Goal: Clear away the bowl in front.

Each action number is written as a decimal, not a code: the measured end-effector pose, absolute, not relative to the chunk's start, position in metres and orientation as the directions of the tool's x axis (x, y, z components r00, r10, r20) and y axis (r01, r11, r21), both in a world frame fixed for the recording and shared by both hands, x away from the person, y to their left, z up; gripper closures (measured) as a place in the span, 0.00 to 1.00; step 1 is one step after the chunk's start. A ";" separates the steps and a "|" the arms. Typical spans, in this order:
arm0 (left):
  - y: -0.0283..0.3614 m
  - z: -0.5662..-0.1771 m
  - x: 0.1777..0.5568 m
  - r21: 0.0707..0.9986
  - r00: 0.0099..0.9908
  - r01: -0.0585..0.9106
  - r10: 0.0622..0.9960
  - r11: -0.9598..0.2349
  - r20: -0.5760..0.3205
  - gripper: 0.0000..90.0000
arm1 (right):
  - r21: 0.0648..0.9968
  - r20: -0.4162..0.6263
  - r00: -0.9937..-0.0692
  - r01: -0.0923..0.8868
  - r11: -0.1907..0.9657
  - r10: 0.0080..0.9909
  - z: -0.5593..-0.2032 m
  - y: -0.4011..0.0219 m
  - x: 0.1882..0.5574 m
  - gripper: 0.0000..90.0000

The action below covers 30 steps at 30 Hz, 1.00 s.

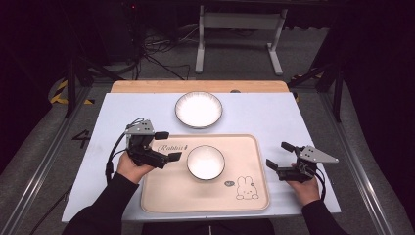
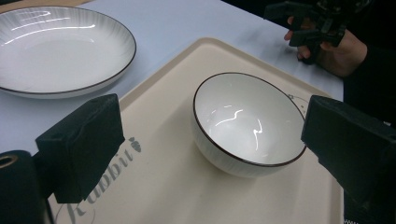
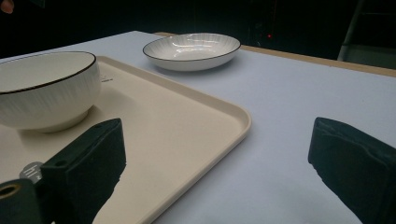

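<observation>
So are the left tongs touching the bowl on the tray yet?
Apart. In the left gripper view the open left tongs show bare tray between each jaw and the bowl.

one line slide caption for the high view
Open left gripper and right gripper flank a cream tray holding a white bowl.

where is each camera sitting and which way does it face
High view: sits above the person's side, looking forward and down on the table; both forearms, the left gripper and right gripper show.
Left gripper view: rides the left gripper, looking between its open jaws across the tray at the bowl; the other hand shows beyond.
Right gripper view: rides the right gripper low beside the tray, facing the plate; its own open jaws show.
Shared: all three show the bowl, plate and tray.
</observation>
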<state>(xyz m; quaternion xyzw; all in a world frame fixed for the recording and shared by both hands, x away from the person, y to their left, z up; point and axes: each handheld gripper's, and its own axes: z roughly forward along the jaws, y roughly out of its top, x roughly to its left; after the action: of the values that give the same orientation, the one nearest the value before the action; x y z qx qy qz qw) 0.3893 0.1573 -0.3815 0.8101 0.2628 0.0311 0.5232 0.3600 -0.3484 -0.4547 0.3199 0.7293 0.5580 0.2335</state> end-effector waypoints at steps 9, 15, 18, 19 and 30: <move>0.173 -0.392 0.382 0.884 0.848 0.379 0.486 -0.275 -0.212 0.06 | 0.964 0.018 -0.685 0.205 0.170 0.729 -0.455 -0.348 0.360 0.05; 0.183 -0.400 0.370 0.916 0.840 0.343 0.505 -0.209 -0.199 0.04 | 0.964 0.021 -0.684 0.207 0.167 0.729 -0.455 -0.349 0.360 0.05; 0.186 -0.402 0.367 0.925 0.840 0.323 0.512 -0.200 -0.182 0.02 | 0.964 0.021 -0.685 0.208 0.168 0.728 -0.455 -0.349 0.360 0.05; 0.187 -0.404 0.365 0.929 0.836 0.319 0.516 -0.186 -0.184 0.02 | 0.964 0.022 -0.685 0.208 0.166 0.728 -0.455 -0.349 0.360 0.05; 0.200 -0.426 0.355 0.946 0.821 0.294 0.542 -0.137 -0.177 0.04 | 0.965 0.023 -0.688 0.205 0.164 0.726 -0.455 -0.349 0.360 0.05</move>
<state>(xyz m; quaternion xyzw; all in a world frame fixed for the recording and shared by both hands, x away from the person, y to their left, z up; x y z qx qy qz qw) 0.3550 0.1997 -0.4263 0.7469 0.2801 0.1043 0.5940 0.3596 -0.3490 -0.4547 0.3202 0.7268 0.5617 0.2317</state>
